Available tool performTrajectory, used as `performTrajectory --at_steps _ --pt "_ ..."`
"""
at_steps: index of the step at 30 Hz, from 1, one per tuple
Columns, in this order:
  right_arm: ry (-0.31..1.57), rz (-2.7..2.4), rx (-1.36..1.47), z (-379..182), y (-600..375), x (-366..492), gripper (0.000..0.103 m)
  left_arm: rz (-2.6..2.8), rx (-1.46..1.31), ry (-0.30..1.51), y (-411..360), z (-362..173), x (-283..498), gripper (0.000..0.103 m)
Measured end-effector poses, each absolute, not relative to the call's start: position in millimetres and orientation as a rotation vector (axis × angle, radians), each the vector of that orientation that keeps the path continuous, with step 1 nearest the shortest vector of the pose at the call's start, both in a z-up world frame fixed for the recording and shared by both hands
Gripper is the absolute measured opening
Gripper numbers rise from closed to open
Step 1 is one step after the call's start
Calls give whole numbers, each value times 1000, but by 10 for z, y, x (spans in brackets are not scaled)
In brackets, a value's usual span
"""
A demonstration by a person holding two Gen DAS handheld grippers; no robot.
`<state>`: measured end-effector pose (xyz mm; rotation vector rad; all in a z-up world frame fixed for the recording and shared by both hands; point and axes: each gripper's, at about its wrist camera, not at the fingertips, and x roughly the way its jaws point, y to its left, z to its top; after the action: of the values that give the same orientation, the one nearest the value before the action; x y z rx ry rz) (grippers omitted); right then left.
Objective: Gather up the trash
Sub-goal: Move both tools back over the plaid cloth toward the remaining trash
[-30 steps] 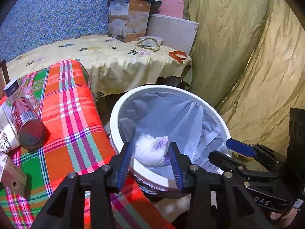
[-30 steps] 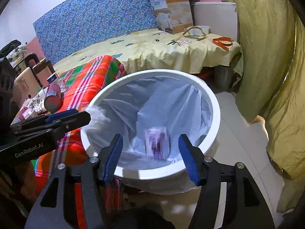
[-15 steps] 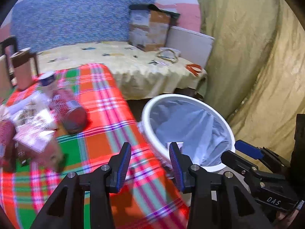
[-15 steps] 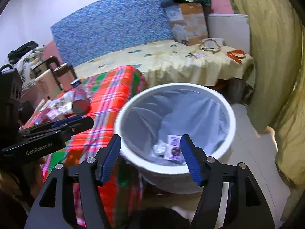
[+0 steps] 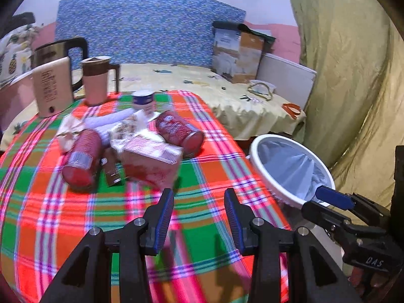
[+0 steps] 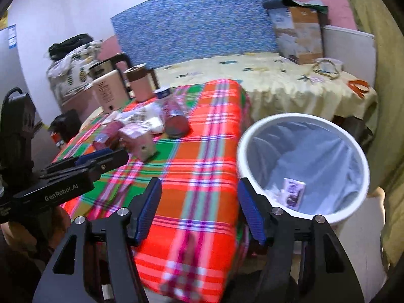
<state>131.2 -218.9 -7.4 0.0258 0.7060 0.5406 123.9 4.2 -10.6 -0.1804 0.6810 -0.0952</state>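
Beside the plaid-covered table [image 6: 202, 156] stands a white bin [image 6: 363, 166] lined with a pale bag — a small purple packet [image 6: 294, 193] lies inside. On the table, red cans [image 5: 179, 132], a pink carton [image 5: 151, 160] and wrappers cluster. Left tongs [image 5: 199, 217] and right tongs [image 6: 200, 209] gape wide, empty — "GenRobot.AI" is printed on the left.

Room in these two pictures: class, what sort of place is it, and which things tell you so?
Probably a lived-in home room, not a lab: an electric kettle on a plaid-covered table, a floral-sheeted surface behind, and a lined white trash bin beside it.
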Motion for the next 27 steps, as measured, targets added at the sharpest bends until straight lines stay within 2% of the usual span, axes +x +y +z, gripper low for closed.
performTrajectory --at_steps 13,17,27 --pt "723 677 -57 -130 -1630 1398 63 40 -230 699 730 -203 1129 41" --pt "715 699 -82 -138 -1479 1492 63 81 -225 690 912 -196 1209 52" --pt "709 753 -136 -185 -1193 1795 63 139 -222 699 1269 -281 1587 59"
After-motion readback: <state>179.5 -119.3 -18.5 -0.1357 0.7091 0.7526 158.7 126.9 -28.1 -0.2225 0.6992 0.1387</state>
